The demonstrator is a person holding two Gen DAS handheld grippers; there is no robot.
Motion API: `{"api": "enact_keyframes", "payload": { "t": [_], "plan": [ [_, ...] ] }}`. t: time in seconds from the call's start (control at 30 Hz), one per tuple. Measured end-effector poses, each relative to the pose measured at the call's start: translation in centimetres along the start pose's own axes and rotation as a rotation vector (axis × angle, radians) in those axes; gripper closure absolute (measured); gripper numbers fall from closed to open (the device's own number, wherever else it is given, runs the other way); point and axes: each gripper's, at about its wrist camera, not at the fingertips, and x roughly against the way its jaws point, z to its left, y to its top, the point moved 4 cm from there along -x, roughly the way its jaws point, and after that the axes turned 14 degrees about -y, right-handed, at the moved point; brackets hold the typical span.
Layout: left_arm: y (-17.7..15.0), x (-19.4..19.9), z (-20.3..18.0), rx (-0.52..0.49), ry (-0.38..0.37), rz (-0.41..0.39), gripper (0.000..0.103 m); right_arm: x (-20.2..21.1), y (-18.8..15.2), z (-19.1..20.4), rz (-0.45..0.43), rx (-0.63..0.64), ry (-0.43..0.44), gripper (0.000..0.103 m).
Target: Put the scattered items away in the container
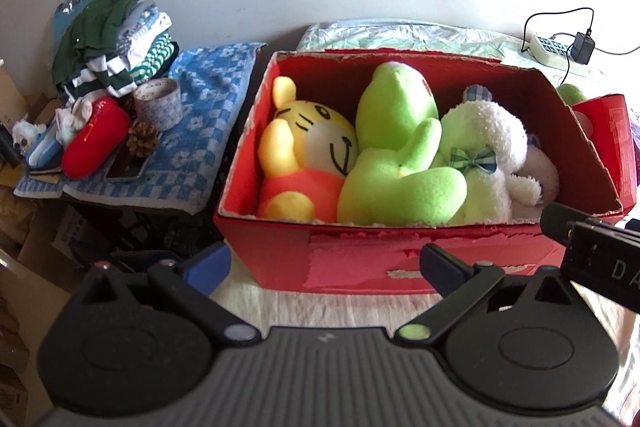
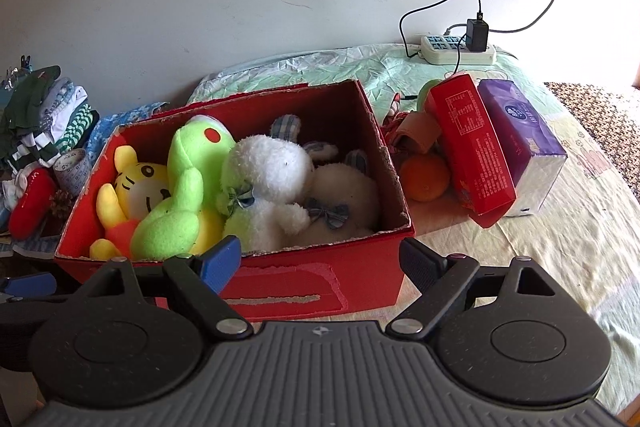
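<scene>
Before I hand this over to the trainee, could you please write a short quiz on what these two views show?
1. True or false: the left tool grips a plush toy.
2. Which toy lies at the left end of the red box? A) yellow tiger plush B) white plush C) green frog plush
3. What round fruit sits just outside the box, beside the red carton?

Key: 1. False, both tools are open and empty. 2. A. 3. The orange.
</scene>
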Motion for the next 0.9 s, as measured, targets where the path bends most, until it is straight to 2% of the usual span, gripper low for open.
{"api": "enact_keyframes", "payload": {
  "t": [0.2, 0.6, 0.9],
  "plan": [
    [0.7, -0.5, 0.0, -0.023, -0.009, -0.001, 0.003, -0.4, 0.5, 0.5, -0.012, 0.009, 0.016, 0.015],
    [0.7, -1.6, -0.8, -0.047, -0.064, 0.051, 0.001, -0.8, 0.8, 0.7, -0.028, 0.021, 0.035, 0.012],
    [1.2, 0.4, 0.2, -0.038, -0.041, 0.026, 0.002, -0.2, 1.3, -0.1, 0.037, -0.006, 0.05, 0.013]
  ]
}}
